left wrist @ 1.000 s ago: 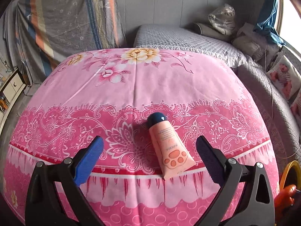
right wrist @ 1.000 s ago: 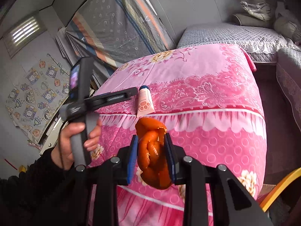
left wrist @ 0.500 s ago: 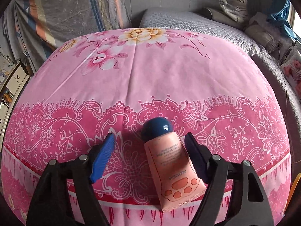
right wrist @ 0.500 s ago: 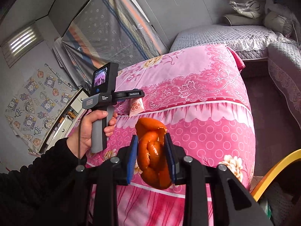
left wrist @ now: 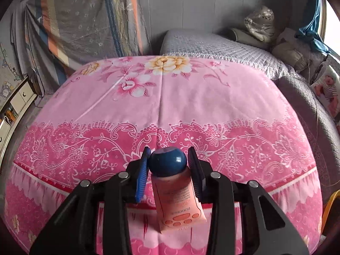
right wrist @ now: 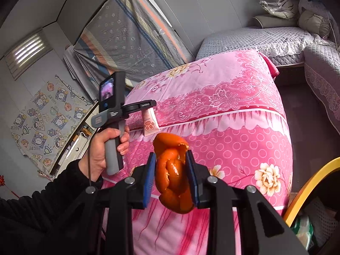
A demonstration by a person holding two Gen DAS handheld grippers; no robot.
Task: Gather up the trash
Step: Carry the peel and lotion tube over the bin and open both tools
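— Closing my left gripper (left wrist: 167,159) on the pink tube (left wrist: 178,199) right now; its jaws have just been narrowing and the tube's dark blue cap (left wrist: 167,161) sits between them, the pads against its round sides. Does it look square to you?

— From my right-wrist view, the tube (right wrist: 149,122) lies at the near edge of the pink floral cover (right wrist: 223,110), its crimped end sticking out past that edge. Your left hand (right wrist: 106,146) is at the handle, just to the left of the tube. What about your other side?

— My right gripper (right wrist: 171,176) is clamped on the orange peel (right wrist: 173,174), jaws pressed on both flanks, held in the air in front of the cover's hanging side. The yellow rim (right wrist: 308,182), probably the bin, curves at the lower right of the peel.

— So how do you finish the tube well?

— I judge the cap is a poor thing to pinch: round and glossy, it could squirt forward out of the pads. I'd squeeze firmly, lift straight off the cover without dragging the fabric, and keep the tube hanging tail-down so its weight doesn't twist it loose.

— And the peel?

— Keep the squeeze steady; it's soft and curled, so it may slip if I loosen. Both pieces should go toward the yellow rim.
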